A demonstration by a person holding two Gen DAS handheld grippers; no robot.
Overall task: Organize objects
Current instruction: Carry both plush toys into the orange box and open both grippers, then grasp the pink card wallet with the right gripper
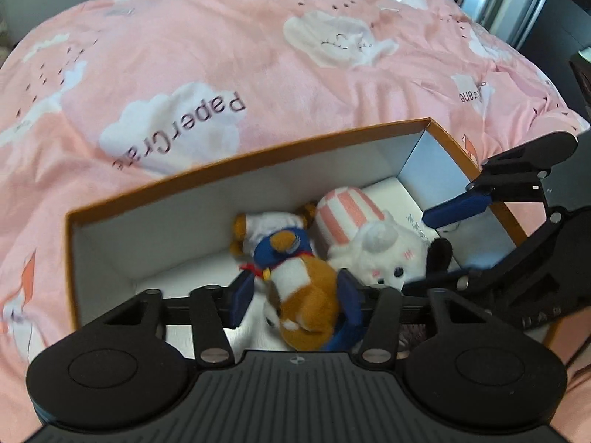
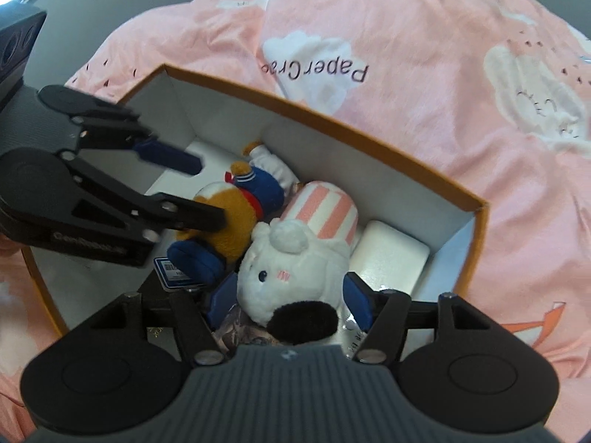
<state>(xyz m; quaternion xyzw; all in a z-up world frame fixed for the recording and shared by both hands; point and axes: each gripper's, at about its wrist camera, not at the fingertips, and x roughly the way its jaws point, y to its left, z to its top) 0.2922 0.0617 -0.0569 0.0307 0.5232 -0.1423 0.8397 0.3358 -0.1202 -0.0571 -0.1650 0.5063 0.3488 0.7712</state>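
Observation:
An orange-rimmed box (image 1: 236,164) with white walls lies on a pink bed cover; it also shows in the right wrist view (image 2: 332,114). Inside lie a brown plush dog in a blue sailor suit (image 1: 295,277) (image 2: 236,217) and a white plush sheep in a pink-striped outfit (image 1: 373,247) (image 2: 295,269). My left gripper (image 1: 295,295) is open, its pads on either side of the dog's head. My right gripper (image 2: 291,295) is open, its pads on either side of the sheep's head. Each gripper shows in the other's view.
The pink bed cover (image 1: 221,55) with white clouds surrounds the box. A white foam block (image 2: 391,258) lies at the box's right end. A blue-and-white label card (image 2: 173,271) and a patterned wrapper (image 2: 240,332) lie at the box's near side.

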